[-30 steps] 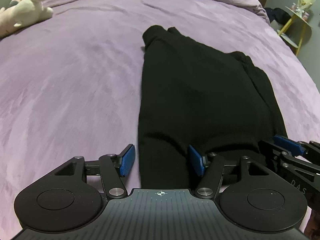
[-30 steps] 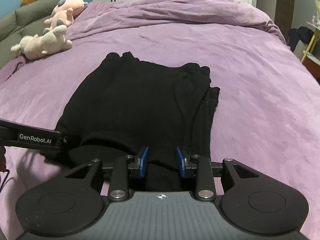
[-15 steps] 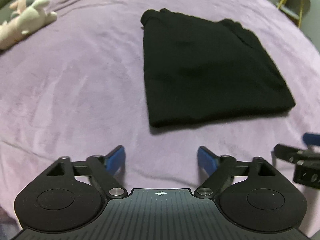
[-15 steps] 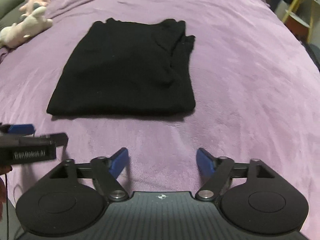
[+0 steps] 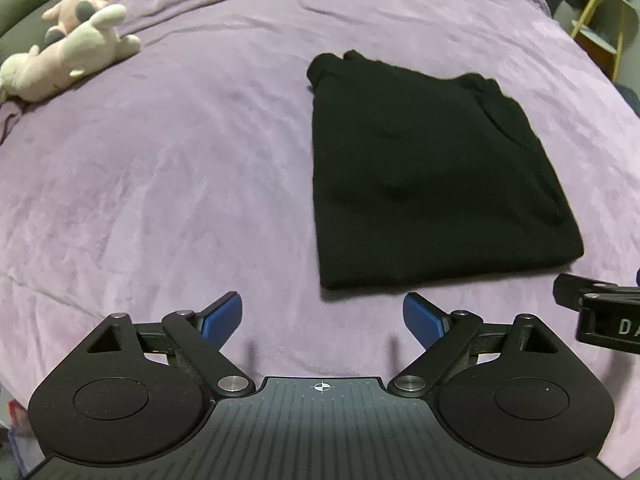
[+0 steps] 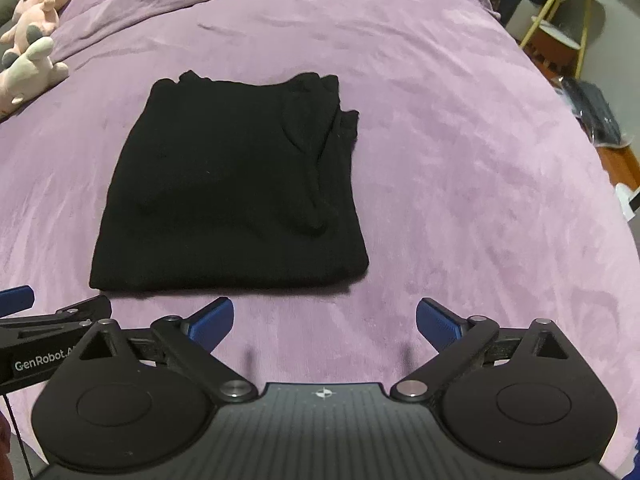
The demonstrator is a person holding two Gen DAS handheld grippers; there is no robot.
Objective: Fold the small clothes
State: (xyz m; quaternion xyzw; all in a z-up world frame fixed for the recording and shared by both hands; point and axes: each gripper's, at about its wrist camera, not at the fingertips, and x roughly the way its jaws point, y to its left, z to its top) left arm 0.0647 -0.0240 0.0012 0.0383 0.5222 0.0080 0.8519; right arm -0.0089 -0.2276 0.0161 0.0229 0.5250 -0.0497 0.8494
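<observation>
Just short of the garment's near edge, over the purple bed cover (image 5: 168, 184), the left gripper (image 5: 322, 314) and the right gripper (image 6: 325, 320) each hung with jaws spread wide and nothing between them, the blue pads clear of any cloth. The two tools sat side by side, each showing at the edge of the other's view. Beyond them the black garment (image 6: 228, 196) lay flat on the bed, touched by neither gripper, folded into a squarish packet with a straight, thick near edge and layered, slightly uneven ends at the far side; a ridge of bunched fabric ran along its right part. Judging by that shape, the fold looked finished or nearly so, and this was a release-and-check pause. Any next move would call either for one more halving, with both near corners pinched and carried to the far edge, or for smoothing the ridge. Plush toys (image 5: 76, 52) lay well apart at the far left.
</observation>
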